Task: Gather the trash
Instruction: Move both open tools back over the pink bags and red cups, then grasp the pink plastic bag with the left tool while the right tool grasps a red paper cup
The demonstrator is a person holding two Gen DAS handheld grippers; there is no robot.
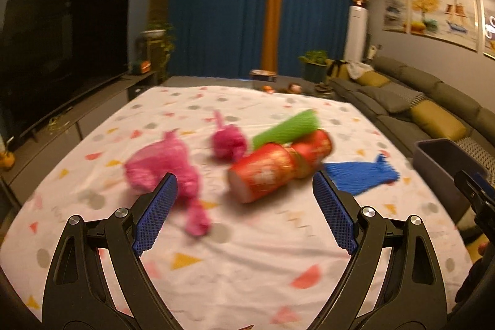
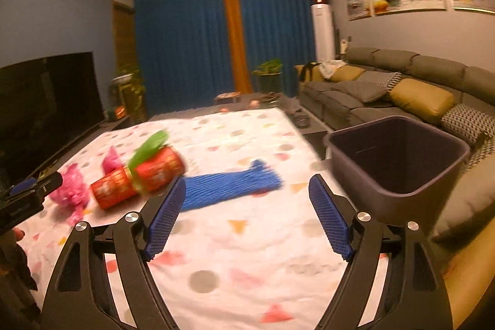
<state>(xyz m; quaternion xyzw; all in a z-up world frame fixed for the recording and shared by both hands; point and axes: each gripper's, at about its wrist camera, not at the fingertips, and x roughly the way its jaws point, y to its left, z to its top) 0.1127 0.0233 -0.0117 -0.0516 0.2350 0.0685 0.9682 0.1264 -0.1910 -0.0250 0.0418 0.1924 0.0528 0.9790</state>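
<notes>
Trash is lying in a loose cluster on the patterned cloth (image 1: pixel 235 252) ahead of us, and we are counting six pieces: two pink net wads, the larger pink wad (image 1: pixel 161 166) and the smaller pink wad (image 1: pixel 227 139); two red cans lying on their sides end to end, the near red can (image 1: pixel 263 177) and the far red can (image 1: pixel 314 147); one green foam sleeve (image 1: pixel 286 129) leaning on the far can; and one blue foam net (image 1: pixel 360 177) lying flat to the right of the cans. We are seeing one dark bin (image 2: pixel 399 156), standing off the cloth's right edge, just beside the sofa (image 2: pixel 402 88).

We are holding the left gripper (image 1: pixel 244 212) with its tongs spread wide, nothing between the pads; its left fingertip (image 1: pixel 168 184) is overlapping the larger pink wad in view, though blur is keeping us from telling whether they touch. We are holding the right gripper (image 2: pixel 247 212) spread too and empty, the blue foam net lying just beyond its left pad.

Around us are one television (image 1: pixel 62 51) and blue curtains (image 1: pixel 222 20).
</notes>
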